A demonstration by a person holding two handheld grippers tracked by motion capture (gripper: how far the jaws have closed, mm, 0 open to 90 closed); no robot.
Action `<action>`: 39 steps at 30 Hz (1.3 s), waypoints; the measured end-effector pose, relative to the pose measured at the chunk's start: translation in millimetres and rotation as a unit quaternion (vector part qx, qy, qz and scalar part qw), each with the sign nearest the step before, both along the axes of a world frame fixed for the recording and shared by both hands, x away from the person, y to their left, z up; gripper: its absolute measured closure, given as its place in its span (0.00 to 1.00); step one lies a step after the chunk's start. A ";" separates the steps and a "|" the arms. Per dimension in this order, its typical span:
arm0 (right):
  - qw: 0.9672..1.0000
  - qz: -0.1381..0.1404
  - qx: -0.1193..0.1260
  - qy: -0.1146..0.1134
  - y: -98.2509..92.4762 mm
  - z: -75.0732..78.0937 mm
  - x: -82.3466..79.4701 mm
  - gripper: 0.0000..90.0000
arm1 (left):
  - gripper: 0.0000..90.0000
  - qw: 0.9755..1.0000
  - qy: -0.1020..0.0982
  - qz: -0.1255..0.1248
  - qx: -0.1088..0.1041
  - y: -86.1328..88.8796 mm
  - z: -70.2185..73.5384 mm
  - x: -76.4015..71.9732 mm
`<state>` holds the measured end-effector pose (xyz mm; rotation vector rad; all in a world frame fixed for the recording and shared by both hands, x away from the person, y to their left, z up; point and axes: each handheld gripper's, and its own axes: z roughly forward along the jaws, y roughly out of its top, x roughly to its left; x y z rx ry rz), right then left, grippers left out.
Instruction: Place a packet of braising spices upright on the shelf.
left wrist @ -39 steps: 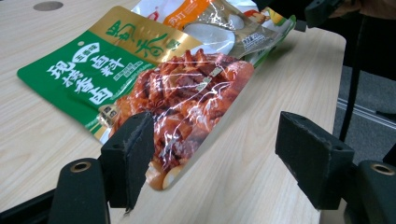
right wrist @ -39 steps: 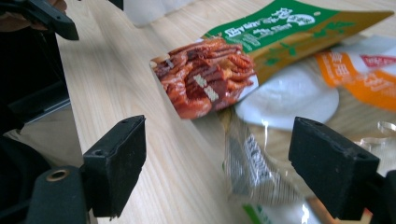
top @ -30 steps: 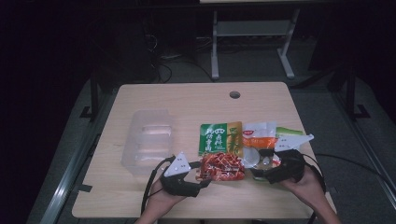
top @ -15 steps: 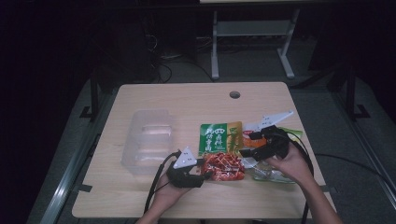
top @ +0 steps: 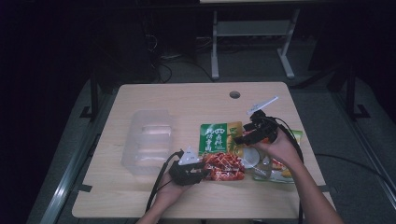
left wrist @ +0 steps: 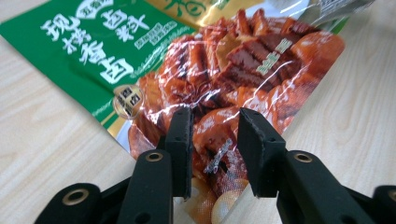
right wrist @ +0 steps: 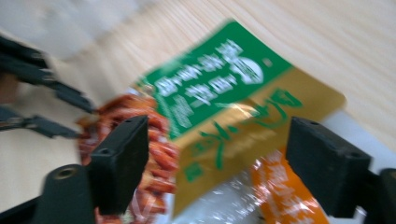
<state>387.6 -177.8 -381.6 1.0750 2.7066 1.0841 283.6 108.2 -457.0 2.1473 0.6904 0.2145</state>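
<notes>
Clear plastic container (top: 148, 140): left of table (top: 187, 98), holds nothing I can make out.
Left gripper (top: 201, 171): low, jaws part-open astride red snack packet (top: 225, 166), not visibly clamped.
Green seasoning packet (top: 215, 138): centre, flat.
Right gripper (top: 239, 139): raised, jaws wide, holding nothing.
Progress: packets unpacked, judging so.

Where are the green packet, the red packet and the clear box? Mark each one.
green packet (top: 214, 138), high view, its printed front.
red packet (left wrist: 243, 70), left gripper view, its glossy middle.
clear box (top: 148, 140), high view, its lid.
</notes>
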 end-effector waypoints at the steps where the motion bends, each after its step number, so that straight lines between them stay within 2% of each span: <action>1: 1.000 0.000 0.000 0.000 0.0 0.0 0.0 0.25 | 0.74 1.000 0.000 -0.001 0.007 -0.3 -0.9 -0.1; 2: 1.000 -0.015 -0.009 0.017 -3.4 -8.1 9.4 0.26 | 0.74 1.000 0.004 -0.005 0.021 -2.4 -3.2 -0.4; 3: 1.000 -0.015 -0.009 0.017 -3.4 -8.1 9.4 0.26 | 0.75 1.000 0.004 -0.005 0.021 -2.4 -3.2 -0.4; 6: 0.998 -0.035 -0.009 0.059 -6.1 -18.2 18.4 0.27 | 0.75 0.999 0.007 -0.008 0.039 -5.9 -6.3 -1.2; 7: 0.998 -0.035 -0.009 0.059 -6.1 -18.2 18.4 0.27 | 0.75 0.999 0.007 -0.008 0.039 -5.9 -6.3 -1.2; 8: 0.997 -0.038 -0.011 0.073 -6.3 -23.0 21.6 0.29 | 0.75 0.999 0.008 -0.006 0.039 -5.6 -5.9 -1.3; 9: 0.997 -0.038 -0.011 0.073 -6.3 -23.0 21.6 0.29 | 0.75 0.999 0.010 -0.003 0.034 -6.0 -6.3 -1.5; 11: 0.996 -0.041 -0.018 0.079 -5.8 -27.3 24.3 0.29 | 0.75 0.999 0.010 -0.004 0.042 -5.4 -7.2 -0.8; 14: 0.993 -0.048 -0.031 0.101 -4.1 -35.3 29.3 0.33 | 0.74 0.999 0.013 -0.001 0.041 -5.6 -8.5 0.1; 17: 0.992 -0.036 -0.039 0.113 3.4 -40.3 30.7 0.39 | 0.74 0.999 0.015 0.001 0.037 -5.7 -8.9 0.6; 21: 0.992 -0.028 -0.049 0.116 11.9 -43.9 31.3 0.46 | 0.74 0.999 0.013 0.000 0.039 -5.8 -9.7 0.5; 22: 0.991 -0.025 -0.052 0.119 13.2 -45.6 32.2 0.55 | 0.74 0.999 0.010 0.000 0.042 -6.5 -9.6 0.0; 24: 0.991 -0.027 -0.039 0.122 11.5 -44.2 32.3 0.69 | 0.74 0.999 0.007 -0.001 0.043 -6.7 -10.0 0.0; 28: 0.991 -0.018 -0.023 0.130 9.3 -41.2 31.2 0.89 | 0.71 0.999 0.009 0.004 0.042 -6.8 -10.5 0.4; 29: 0.991 -0.018 -0.023 0.130 9.3 -41.2 31.2 0.89 | 0.70 0.999 0.009 0.004 0.042 -6.8 -10.5 0.4; 30: 0.992 -0.014 -0.017 0.127 8.8 -39.2 30.1 0.94 | 0.69 0.999 0.009 0.003 0.044 -6.3 -10.2 0.9; 31: 0.992 -0.014 -0.017 0.127 8.8 -39.2 30.1 0.94 | 0.69 0.999 0.009 0.003 0.043 -5.8 -10.4 1.4; 32: 0.993 -0.009 -0.013 0.114 7.9 -36.2 27.7 0.97 | 0.67 0.999 0.015 0.004 0.034 -5.5 -10.3 1.8; 34: 0.994 -0.009 -0.013 0.109 7.8 -34.7 26.4 0.98 | 0.66 0.999 0.015 0.003 0.035 -4.9 -9.8 2.3; 35: 0.995 -0.003 -0.010 0.094 7.4 -30.6 22.5 0.99 | 0.63 1.000 0.017 0.005 0.025 -5.1 -9.4 2.0; 37: 0.996 -0.001 -0.006 0.091 6.8 -28.3 20.9 1.00 | 0.61 1.000 0.018 0.004 0.023 -4.6 -8.5 2.0; 38: 0.997 0.002 0.005 0.078 5.6 -23.7 17.9 1.00 | 0.57 1.000 0.018 0.012 0.009 -4.9 -6.8 1.3; 39: 0.997 0.002 0.005 0.078 5.6 -23.7 17.9 1.00 | 0.53 1.000 0.018 0.012 0.009 -4.9 -6.8 1.3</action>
